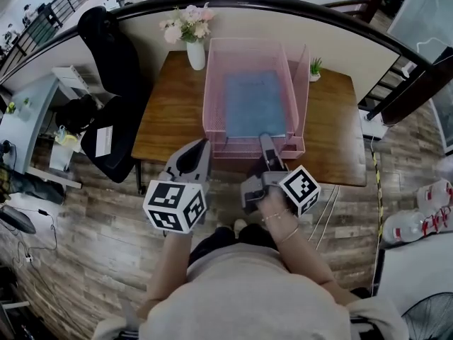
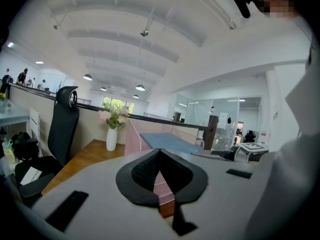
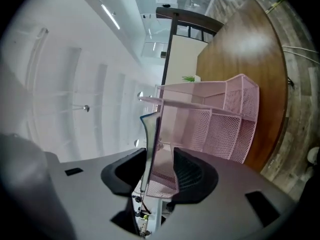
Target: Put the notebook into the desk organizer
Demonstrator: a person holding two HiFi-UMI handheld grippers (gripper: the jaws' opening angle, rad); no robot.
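1. The notebook [image 1: 255, 103] is blue and lies flat inside the pink mesh organizer [image 1: 209, 91], in the upper centre of the head view.
2. Its near edge reaches the organizer's front rim, just above the centre of that view.
3. The organizer stands on a wooden table [image 1: 166, 119], towards the table's middle and right.
4. The right gripper [image 1: 267, 142] sits at the centre of the head view, with its tips at the organizer's front rim and the notebook's near edge.
5. In the right gripper view its jaws stand apart and released. The notebook shows there edge-on between them, close against the left-hand pad, with a clear gap to the right-hand pad.
6. In that same view the notebook runs up from the jaws into the organizer, and the table fills the upper right.
7. The left gripper [image 1: 204, 144] sits lower left of centre in the head view, short of the organizer's front left corner and not touching it.
8. In the left gripper view its jaws are clenched tip to tip, with nothing between them.
9. A white vase [image 1: 196, 54] of pale flowers [image 1: 187, 23] stands on the table just left of the organizer's back corner.
10. A small green plant [image 1: 316, 67] stands to the right of the organizer.
11. A black chair [image 1: 106, 48] is at the left of the head view, beside the table.
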